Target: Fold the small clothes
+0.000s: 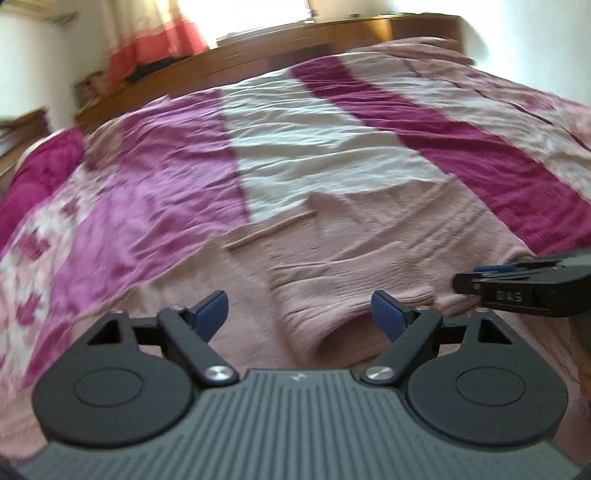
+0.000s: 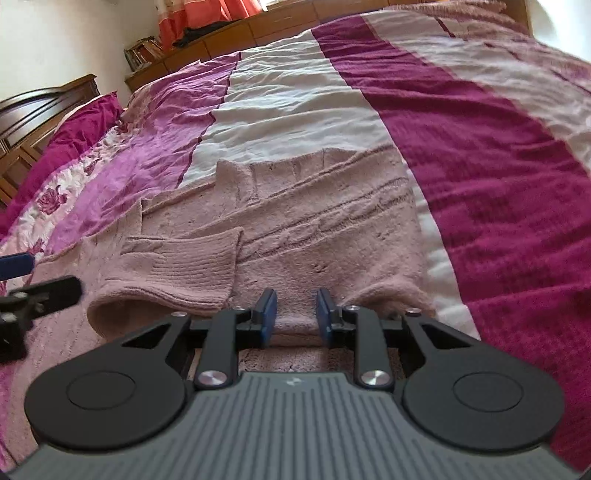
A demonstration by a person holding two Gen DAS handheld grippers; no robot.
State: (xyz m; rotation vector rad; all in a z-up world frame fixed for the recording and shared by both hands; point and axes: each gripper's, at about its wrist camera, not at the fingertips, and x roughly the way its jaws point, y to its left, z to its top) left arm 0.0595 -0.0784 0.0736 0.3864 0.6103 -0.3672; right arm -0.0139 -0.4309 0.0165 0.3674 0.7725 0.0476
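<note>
You have one pink sweater [image 2: 295,229] lying on one bed [image 2: 480,166], near you. One cuffed sleeve [image 2: 184,269] shows, folded across its left part. You hold two grippers, the left [image 1: 299,314] and the right [image 2: 293,314], each with two blue-padded fingers [image 2: 267,314]. Far left, one magenta pillow [image 2: 85,125], one headboard [image 2: 48,99] and one orange curtain [image 2: 207,14].

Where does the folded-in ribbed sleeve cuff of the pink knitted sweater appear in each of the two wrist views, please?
Left wrist view: the ribbed sleeve cuff lies low in the middle, just beyond the open left gripper, blurred.
Right wrist view: the cuff lies lower left of centre, left of the right gripper.
Shared landmark: the white stripe of the bedspread beyond the pink sweater.
</note>
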